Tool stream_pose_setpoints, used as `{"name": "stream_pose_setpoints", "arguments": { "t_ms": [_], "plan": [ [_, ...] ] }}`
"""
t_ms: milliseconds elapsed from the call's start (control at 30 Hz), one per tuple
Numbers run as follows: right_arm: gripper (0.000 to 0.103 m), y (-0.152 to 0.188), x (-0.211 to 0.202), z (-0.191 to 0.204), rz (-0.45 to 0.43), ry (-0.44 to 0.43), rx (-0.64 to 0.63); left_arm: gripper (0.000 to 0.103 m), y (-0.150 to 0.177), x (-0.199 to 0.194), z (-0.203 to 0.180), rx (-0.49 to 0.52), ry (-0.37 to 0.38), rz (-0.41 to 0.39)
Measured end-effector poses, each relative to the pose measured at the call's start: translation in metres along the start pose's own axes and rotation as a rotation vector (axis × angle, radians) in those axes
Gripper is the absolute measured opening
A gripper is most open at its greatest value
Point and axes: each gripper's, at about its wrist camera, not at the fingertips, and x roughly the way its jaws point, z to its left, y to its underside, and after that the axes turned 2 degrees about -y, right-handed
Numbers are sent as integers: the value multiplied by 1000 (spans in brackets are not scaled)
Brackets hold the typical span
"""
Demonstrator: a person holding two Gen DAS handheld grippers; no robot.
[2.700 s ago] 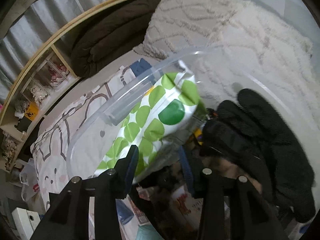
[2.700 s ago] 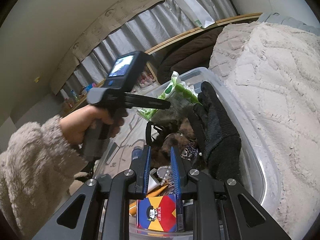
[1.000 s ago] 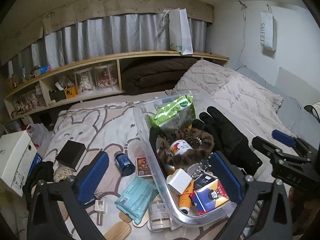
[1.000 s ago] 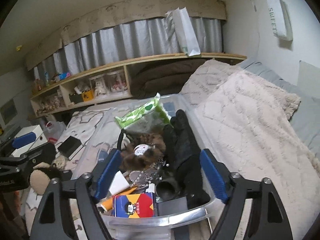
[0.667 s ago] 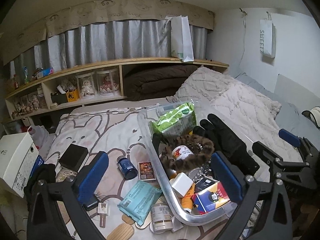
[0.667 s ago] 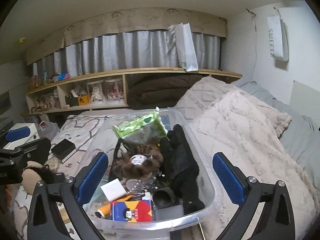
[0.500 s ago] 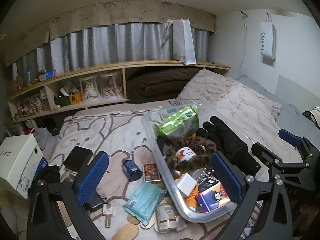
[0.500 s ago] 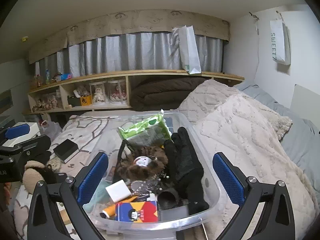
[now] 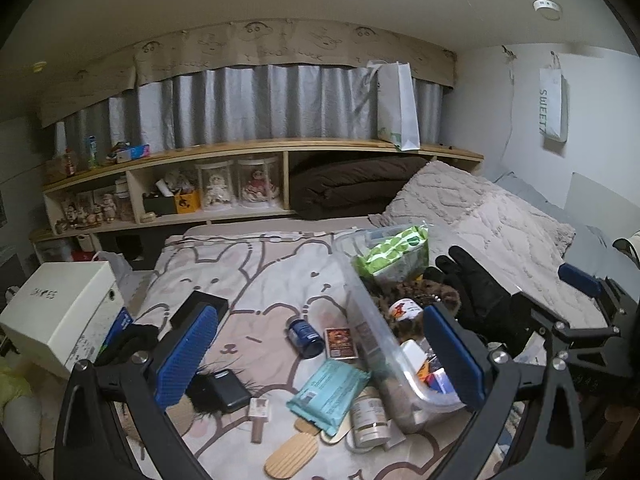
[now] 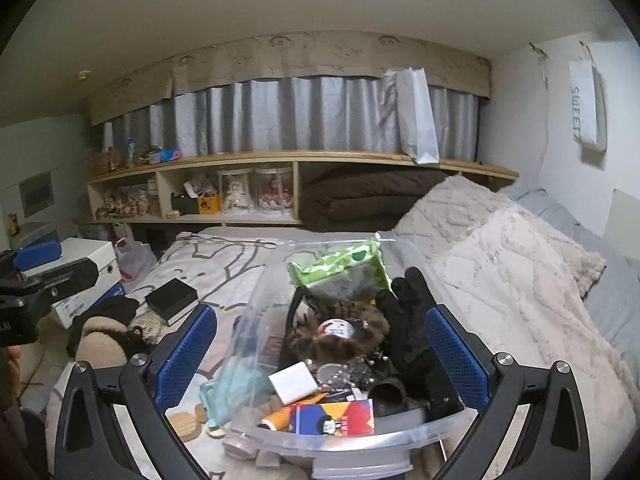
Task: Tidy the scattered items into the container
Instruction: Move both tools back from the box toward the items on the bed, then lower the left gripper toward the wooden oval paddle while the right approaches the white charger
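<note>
- Backed away from the clear plastic bin (image 10: 360, 442); black glove (image 10: 412, 332) and green-dotted pack (image 10: 340, 270) left inside.
- Right gripper (image 10: 320, 352) just spread fully wide, empty; left gripper (image 9: 320, 354) likewise agape, empty.
- Still scattered left of bin: navy jar (image 9: 305, 337), teal packet (image 9: 328, 394).

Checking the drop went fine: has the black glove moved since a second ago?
No. The black glove still lies in the clear bin, right of the green-dotted pack.

The clear container (image 10: 352, 438) hides its lower contents under a black glove (image 10: 412, 332) and a fuzzy brown item (image 10: 340, 340) (print on the packets is too small to read). The shelf figurines (image 9: 218, 190) are blurred, and the wooden paddle (image 9: 290, 458) is cut by the bottom edge.
</note>
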Motion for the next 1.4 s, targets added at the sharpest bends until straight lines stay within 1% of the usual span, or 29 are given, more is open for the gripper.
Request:
{"name": "stream_pose_setpoints", "arguments": {
  "t_ms": [133, 267, 367, 567, 667, 1000, 1100, 1267, 1400],
  "plan": [
    [103, 5, -6, 10, 11, -22, 11, 103, 8, -11, 15, -2, -18, -8],
    [103, 15, -9, 26, 39, -25, -20, 103, 18, -22, 30, -12, -32, -19],
    [103, 29, -13, 39, 60, -39, -41, 103, 29, -27, 40, -27, -31, -15],
    [103, 60, -17, 61, 97, -68, -59, 103, 54, -31, 50, -21, -50, 1],
    [103, 74, -16, 69, 123, -87, -58, 103, 69, -30, 56, -31, -47, 24],
    [103, 116, -1, 97, 206, -140, -58, 103, 122, -15, 77, -54, -75, 97],
    [103, 126, 7, 103, 222, -140, -62, 103, 139, -6, 82, -51, -104, 117],
    [103, 141, 20, 106, 242, -133, -32, 103, 164, 14, 95, -74, -125, 172],
    [103, 155, 33, 106, 281, -137, -9, 103, 182, 28, 101, -85, -132, 207]
  ]
}}
